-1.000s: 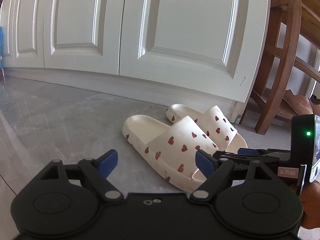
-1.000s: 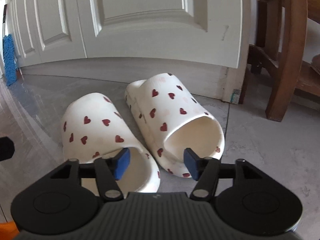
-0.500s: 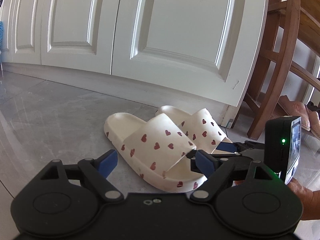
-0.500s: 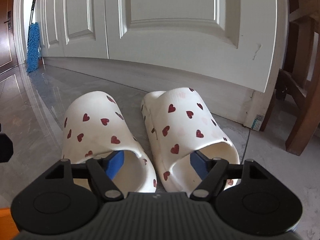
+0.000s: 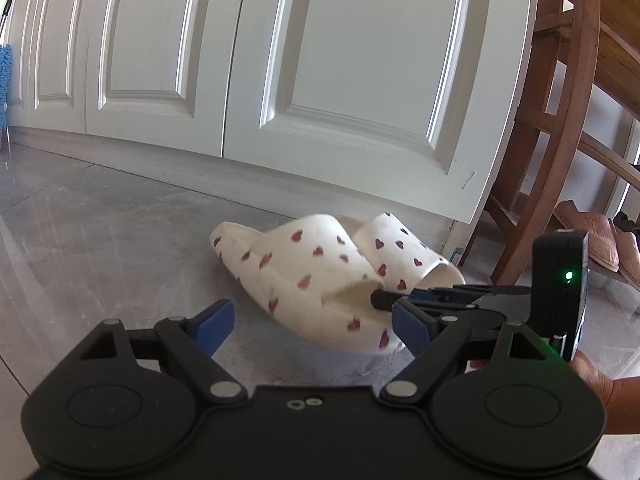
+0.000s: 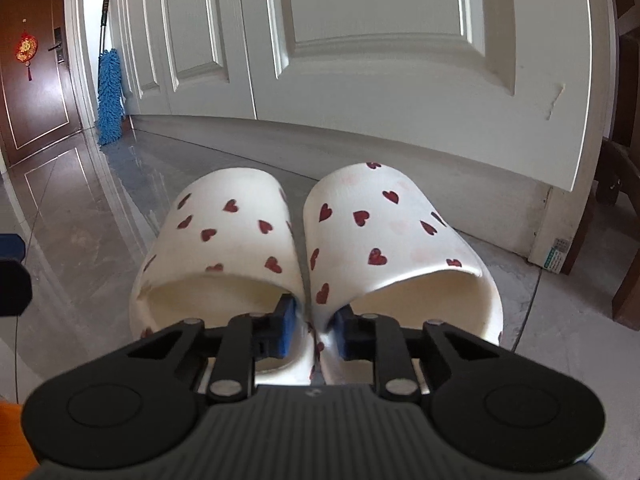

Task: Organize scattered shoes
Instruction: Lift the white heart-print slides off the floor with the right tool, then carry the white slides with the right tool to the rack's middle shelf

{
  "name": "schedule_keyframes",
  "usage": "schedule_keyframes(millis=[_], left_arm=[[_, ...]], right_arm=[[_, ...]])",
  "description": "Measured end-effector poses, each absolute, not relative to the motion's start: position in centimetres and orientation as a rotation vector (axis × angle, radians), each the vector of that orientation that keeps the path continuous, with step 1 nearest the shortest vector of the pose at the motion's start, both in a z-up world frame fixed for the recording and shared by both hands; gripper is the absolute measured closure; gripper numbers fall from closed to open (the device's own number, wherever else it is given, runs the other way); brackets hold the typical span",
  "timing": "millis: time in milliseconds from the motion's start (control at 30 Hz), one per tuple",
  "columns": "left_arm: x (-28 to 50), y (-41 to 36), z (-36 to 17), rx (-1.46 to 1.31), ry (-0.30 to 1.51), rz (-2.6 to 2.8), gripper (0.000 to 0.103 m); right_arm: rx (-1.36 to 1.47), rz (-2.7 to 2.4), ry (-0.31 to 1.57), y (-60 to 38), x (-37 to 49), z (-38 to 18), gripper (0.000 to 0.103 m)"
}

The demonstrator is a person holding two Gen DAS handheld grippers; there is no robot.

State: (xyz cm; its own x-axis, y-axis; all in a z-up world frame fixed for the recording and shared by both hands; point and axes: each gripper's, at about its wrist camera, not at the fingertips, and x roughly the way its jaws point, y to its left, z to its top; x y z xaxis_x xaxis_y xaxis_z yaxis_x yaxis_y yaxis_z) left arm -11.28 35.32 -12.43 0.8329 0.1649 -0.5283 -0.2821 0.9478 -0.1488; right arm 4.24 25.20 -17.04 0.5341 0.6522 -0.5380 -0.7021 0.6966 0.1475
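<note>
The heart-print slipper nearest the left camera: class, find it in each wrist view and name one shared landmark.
Left wrist view: heart-print slipper lies centre, in front of its partner.
Right wrist view: it sits left of centre, beside its partner.
Shared landmark: the white panelled door behind the pair, also.

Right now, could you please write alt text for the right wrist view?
The right gripper is closing on the touching inner walls of two cream heart-print slippers, one pad inside each. Beyond lie grey floor tiles, white panelled doors and a blue mop.

Cream slippers (image 6: 312,248) with red hearts — white panelled doors (image 6: 400,60), grey marbled floor (image 5: 100,240), blue mop (image 6: 109,92).
</note>
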Motion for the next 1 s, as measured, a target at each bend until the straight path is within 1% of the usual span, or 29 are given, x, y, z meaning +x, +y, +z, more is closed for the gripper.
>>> schedule_keyframes(millis=[433, 600, 733, 833, 1000], left_arm=[[-11.2, 33.9, -9.4, -0.234, 0.43, 0.245, 0.014], [-10.6, 31.9, -9.8, -0.236, 0.416, 0.215, 0.014], [-9.9, 29.8, -11.2, -0.245, 0.44, 0.192, 0.014], [-9.2, 28.9, -12.3, -0.224, 0.491, 0.213, 0.014], [-7.4, 30.1, -14.0, -0.272, 0.583, 0.201, 0.014]], right_arm=[[-0.16, 0.87, 0.599, 22.9, 4.7, -13.3, 0.089], [-0.206, 0.867, 0.621, 18.8, 3.5, -14.0, 0.089], [-0.234, 0.89, 0.633, 16.1, 1.8, -15.5, 0.092], [-0.198, 0.884, 0.665, 14.3, 1.0, -16.6, 0.091], [-0.145, 0.876, 0.69, 13.2, 0.7, -17.8, 0.089]])
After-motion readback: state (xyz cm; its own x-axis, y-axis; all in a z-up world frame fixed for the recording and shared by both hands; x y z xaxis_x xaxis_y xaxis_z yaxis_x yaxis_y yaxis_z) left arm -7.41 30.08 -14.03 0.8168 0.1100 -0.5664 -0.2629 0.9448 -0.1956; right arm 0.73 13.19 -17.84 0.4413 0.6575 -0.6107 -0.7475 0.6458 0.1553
